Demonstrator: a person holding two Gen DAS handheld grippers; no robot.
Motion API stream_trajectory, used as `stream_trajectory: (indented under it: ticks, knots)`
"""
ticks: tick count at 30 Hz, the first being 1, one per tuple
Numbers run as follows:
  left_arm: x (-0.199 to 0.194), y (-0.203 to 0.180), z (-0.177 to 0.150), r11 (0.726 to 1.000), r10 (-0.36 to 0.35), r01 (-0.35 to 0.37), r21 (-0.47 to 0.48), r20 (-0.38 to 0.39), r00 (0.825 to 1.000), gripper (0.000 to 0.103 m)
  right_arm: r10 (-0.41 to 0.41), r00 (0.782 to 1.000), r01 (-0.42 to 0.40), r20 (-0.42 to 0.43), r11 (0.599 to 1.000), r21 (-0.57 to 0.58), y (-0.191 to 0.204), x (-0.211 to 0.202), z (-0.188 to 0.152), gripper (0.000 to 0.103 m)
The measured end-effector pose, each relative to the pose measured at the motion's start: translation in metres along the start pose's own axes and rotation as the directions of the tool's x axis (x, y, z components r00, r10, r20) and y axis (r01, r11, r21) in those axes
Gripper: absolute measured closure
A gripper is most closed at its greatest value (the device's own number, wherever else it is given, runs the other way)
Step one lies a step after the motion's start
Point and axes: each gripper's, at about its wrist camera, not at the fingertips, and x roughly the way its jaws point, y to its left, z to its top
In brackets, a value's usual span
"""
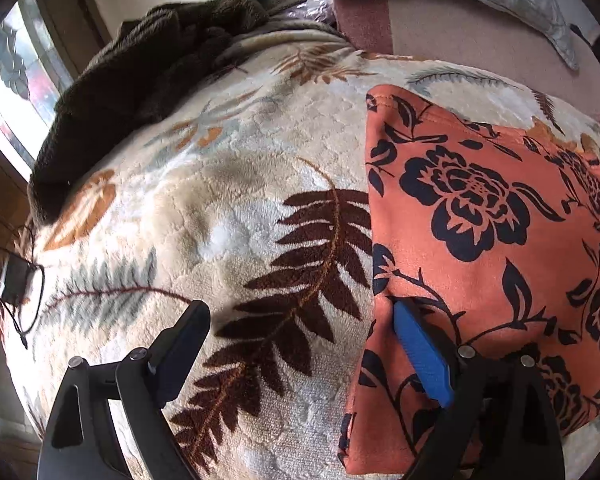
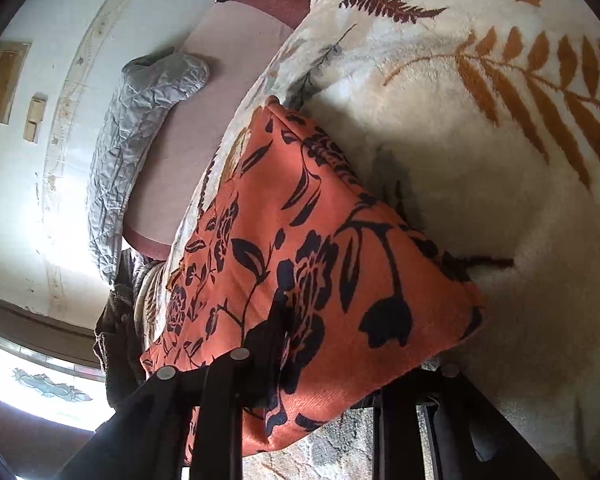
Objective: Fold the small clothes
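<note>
An orange garment with a black flower print [image 1: 480, 240] lies folded on a cream fleece blanket with fern leaves [image 1: 228, 200]. My left gripper [image 1: 300, 328] is open; its blue right finger [image 1: 420, 352] rests on the garment's left edge and its left finger [image 1: 180, 344] is over bare blanket. In the right wrist view the same garment [image 2: 320, 260] fills the middle. My right gripper [image 2: 348, 368] has its jaws wide apart, with the near end of the garment between them; the left finger [image 2: 268, 340] lies on top of the cloth, the right fingertip is hidden behind it.
A dark brown fuzzy blanket [image 1: 132, 80] is heaped at the far left of the bed. A grey quilted pillow [image 2: 140, 128] and a pink sheet [image 2: 204, 100] lie beyond the fleece. A window [image 1: 16, 80] is at the left. A small black device with a cord [image 1: 14, 280] sits at the blanket's left edge.
</note>
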Motion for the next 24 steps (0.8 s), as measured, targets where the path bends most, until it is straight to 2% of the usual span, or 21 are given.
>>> stream_trajectory:
  ticks: [2, 4, 7, 9, 14, 20, 21, 22, 24]
  knots:
    - [-0.006, -0.003, 0.003, 0.999, 0.026, -0.026, 0.035, 0.012, 1.000, 0.011, 0.000, 1.000, 0.000, 0.005, 1.000, 0.000, 0.000, -0.001, 0.000, 0.080]
    - [-0.010, 0.000, 0.006, 0.999, 0.022, -0.023, 0.033, 0.022, 1.000, 0.011, -0.017, 1.000, 0.018, 0.025, 0.999, -0.051, 0.008, -0.004, -0.001, 0.083]
    - [-0.019, 0.018, 0.011, 0.999, 0.004, -0.002, -0.045, 0.043, 0.999, 0.011, -0.027, 0.997, 0.038, 0.068, 0.986, -0.160, 0.029, -0.012, -0.006, 0.083]
    - [-0.021, 0.033, 0.015, 0.995, 0.016, -0.012, -0.095, 0.051, 0.999, 0.011, -0.029, 0.995, 0.050, 0.096, 0.974, -0.222, 0.044, -0.017, -0.010, 0.084]
    - [-0.016, 0.066, 0.016, 0.979, 0.047, -0.041, -0.199, 0.026, 0.999, 0.011, -0.033, 0.989, 0.088, 0.146, 0.917, -0.390, 0.094, -0.026, -0.029, 0.085]
    - [-0.019, 0.101, 0.013, 0.956, 0.054, -0.046, -0.289, 0.021, 0.998, 0.011, 0.036, 0.994, 0.024, 0.107, 0.858, -0.513, 0.166, -0.017, -0.062, 0.085]
    - [-0.021, 0.107, 0.013, 0.953, 0.059, -0.048, -0.301, 0.027, 0.998, 0.011, 0.054, 0.994, 0.002, 0.091, 0.848, -0.530, 0.180, -0.014, -0.070, 0.086]
    - [-0.024, 0.114, 0.012, 0.948, 0.065, -0.051, -0.313, 0.032, 0.997, 0.011, 0.083, 0.994, -0.034, 0.065, 0.834, -0.550, 0.194, -0.011, -0.078, 0.093]
    - [-0.027, 0.127, 0.012, 0.939, 0.072, -0.055, -0.338, 0.039, 0.997, 0.011, 0.129, 0.992, -0.101, 0.005, 0.797, -0.595, 0.224, -0.002, -0.102, 0.096]
